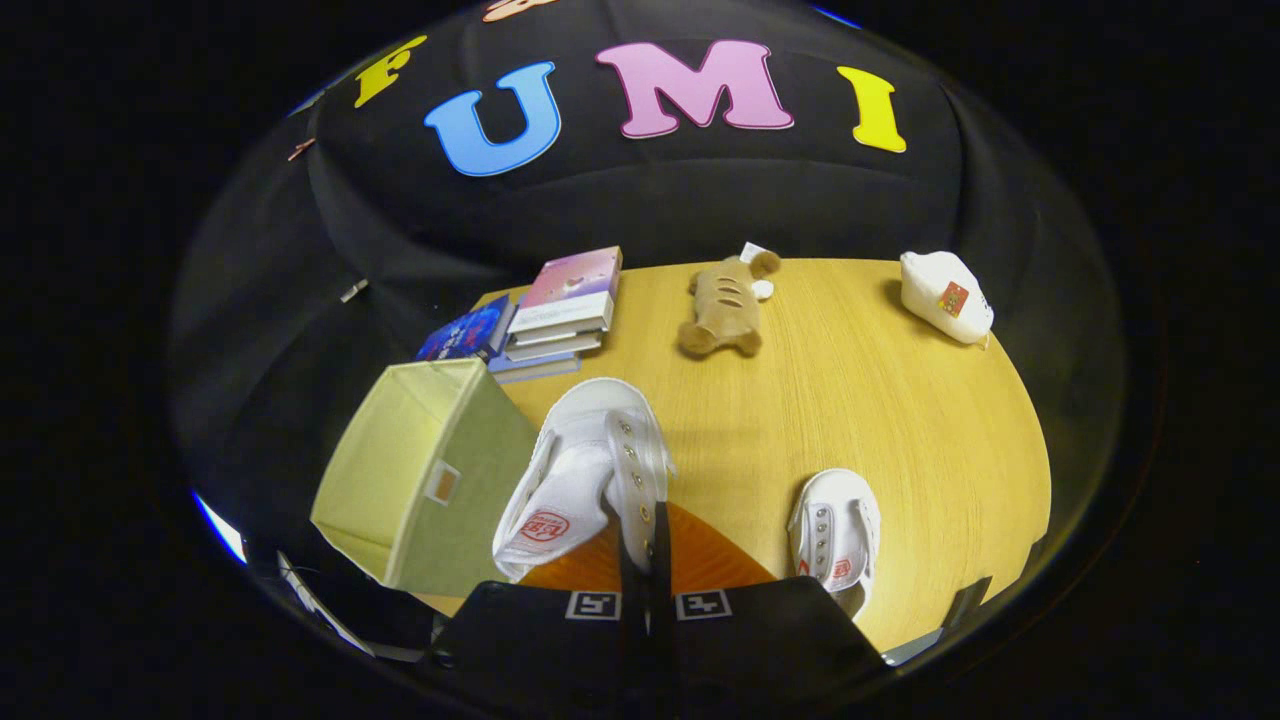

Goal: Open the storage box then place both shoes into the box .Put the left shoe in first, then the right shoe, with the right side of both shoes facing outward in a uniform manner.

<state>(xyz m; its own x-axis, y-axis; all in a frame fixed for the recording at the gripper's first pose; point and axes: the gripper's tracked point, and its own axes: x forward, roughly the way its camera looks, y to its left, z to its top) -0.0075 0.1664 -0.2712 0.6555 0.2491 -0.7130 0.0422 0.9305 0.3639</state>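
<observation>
Tongs (648,535): clenched on the lace-side edge of a white canvas shoe (585,475).
Storage box (415,470): left of fingers, touching held shoe.
Second shoe (835,535): right of fingers, on wooden table (900,420).

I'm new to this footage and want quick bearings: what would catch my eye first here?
A white shoe held up in the gripper, whose fingers are closed on its edge just ahead of the camera. Beside it on the left stands a pale green storage box at the edge of the wooden table. The second white shoe lies on the table to the right, with a plush toy and stacked books beyond.
</observation>
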